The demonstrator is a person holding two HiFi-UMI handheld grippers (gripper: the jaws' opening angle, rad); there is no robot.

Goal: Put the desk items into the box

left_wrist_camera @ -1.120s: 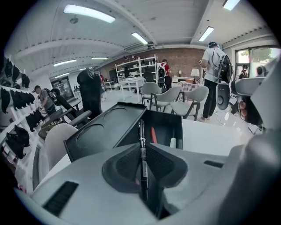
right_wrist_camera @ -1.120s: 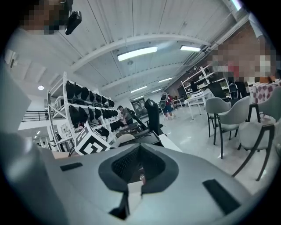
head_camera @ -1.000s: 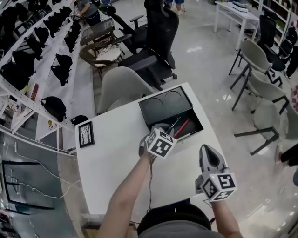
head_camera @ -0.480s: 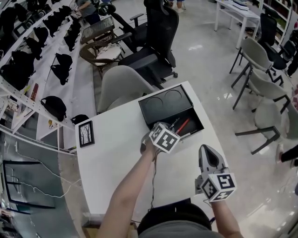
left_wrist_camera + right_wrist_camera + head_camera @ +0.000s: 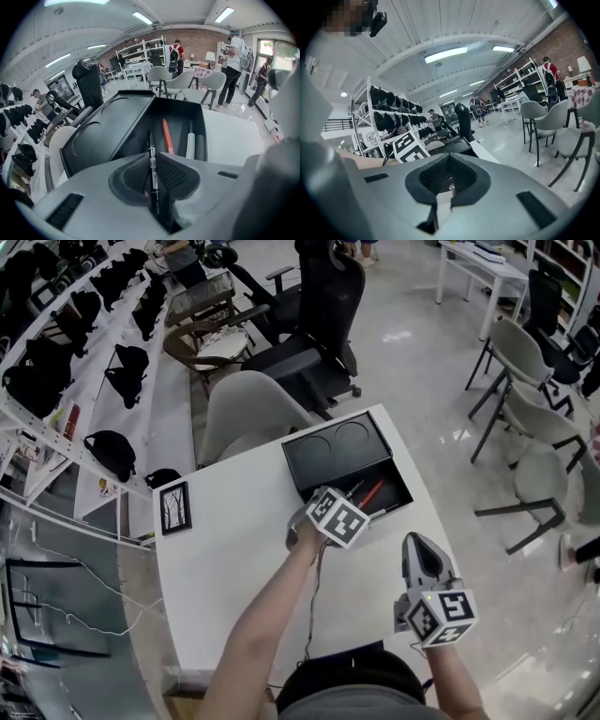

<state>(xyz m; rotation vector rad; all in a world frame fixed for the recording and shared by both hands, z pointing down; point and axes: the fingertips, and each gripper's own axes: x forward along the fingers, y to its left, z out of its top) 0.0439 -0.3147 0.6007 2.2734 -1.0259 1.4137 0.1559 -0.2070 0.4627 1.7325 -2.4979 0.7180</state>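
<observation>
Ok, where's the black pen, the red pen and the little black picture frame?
Black pen with white print (image 5: 152, 174): left gripper view, middle of its barrel.
Red pen (image 5: 167, 137): left gripper view, middle of its barrel.
Small black picture frame (image 5: 174, 509): head view, centre of the picture.

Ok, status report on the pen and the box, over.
Left gripper shut on black pen, aimed into open box. Right gripper shut, empty. Nothing in the way.

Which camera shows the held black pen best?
The left gripper view: the black pen sits pinched between the left hand-held gripper's jaws. In the head view that gripper's marker cube covers it, save perhaps a thin tip. The right gripper view doesn't show it.
</observation>
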